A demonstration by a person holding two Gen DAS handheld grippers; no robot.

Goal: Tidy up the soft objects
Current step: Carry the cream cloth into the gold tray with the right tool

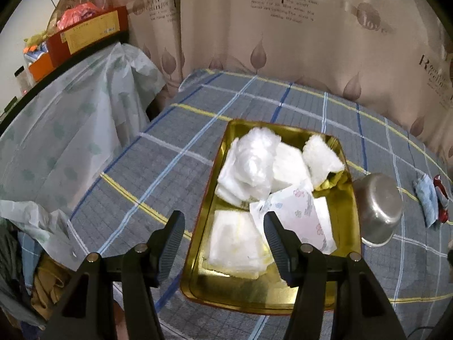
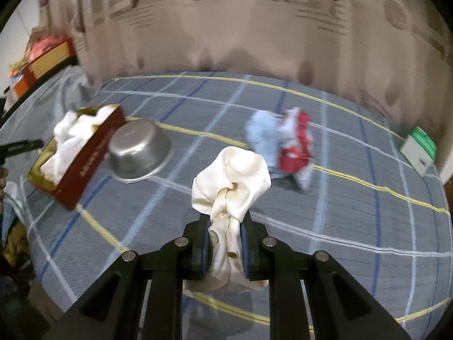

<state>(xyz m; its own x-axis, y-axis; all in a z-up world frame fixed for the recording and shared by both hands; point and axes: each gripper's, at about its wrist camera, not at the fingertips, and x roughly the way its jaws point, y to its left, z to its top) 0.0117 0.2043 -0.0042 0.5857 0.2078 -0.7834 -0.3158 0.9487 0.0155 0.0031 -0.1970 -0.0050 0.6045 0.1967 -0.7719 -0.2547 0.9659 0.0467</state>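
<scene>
A gold-lined tin box (image 1: 344, 280) with red outer walls sits on the checked cloth and holds several white soft pieces (image 1: 252, 164) and a flower-printed pad (image 1: 300, 212). My left gripper (image 1: 223, 223) is open and empty, hovering over the box's near left part. My right gripper (image 2: 228, 221) is shut on a crumpled cream cloth (image 2: 230, 178), held above the table. The same box (image 2: 85, 161) shows at the left of the right wrist view. A light blue cloth (image 2: 262, 136) and a red-and-white cloth (image 2: 297, 147) lie together beyond the cream cloth.
An upturned steel bowl (image 1: 378, 206) (image 2: 138, 153) lies right beside the box. A green-and-white packet (image 2: 419, 150) is at the far right table edge. A patterned curtain (image 1: 283, 42) hangs behind. A plastic-covered shelf (image 1: 70, 107) with boxes stands on the left.
</scene>
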